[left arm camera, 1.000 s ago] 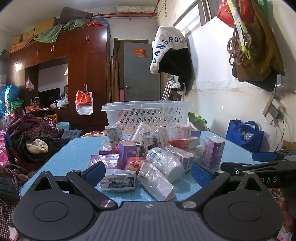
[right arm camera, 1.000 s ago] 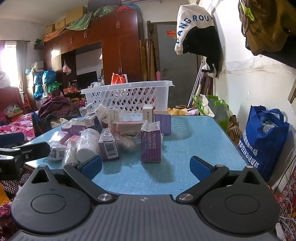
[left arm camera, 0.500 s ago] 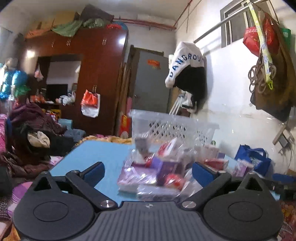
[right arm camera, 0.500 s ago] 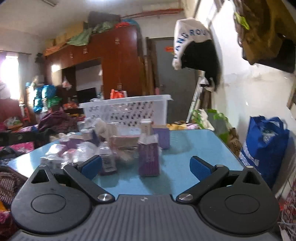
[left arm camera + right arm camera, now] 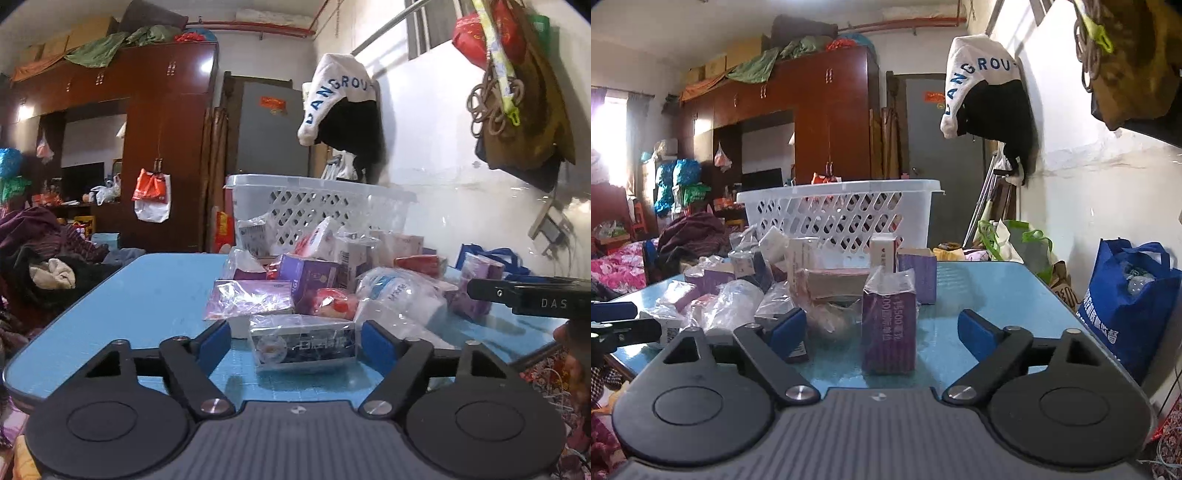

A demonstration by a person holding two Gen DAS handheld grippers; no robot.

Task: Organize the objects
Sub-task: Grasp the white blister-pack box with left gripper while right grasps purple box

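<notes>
— Both grippers have come down and closer to the pile since a second ago. What's biggest here?

— One blue surface (image 5: 140, 291), then one white lattice basket (image 5: 846, 214) at its far end.

— And the packages?

— A heap, too tangled to count. The left gripper (image 5: 293, 338) has its fingers closing around a clear-wrapped dark box (image 5: 304, 345), not yet pressing it. The right gripper (image 5: 881, 330) is closing around one upright purple box (image 5: 889, 321) in clear wrap, gaps on both sides.
</notes>
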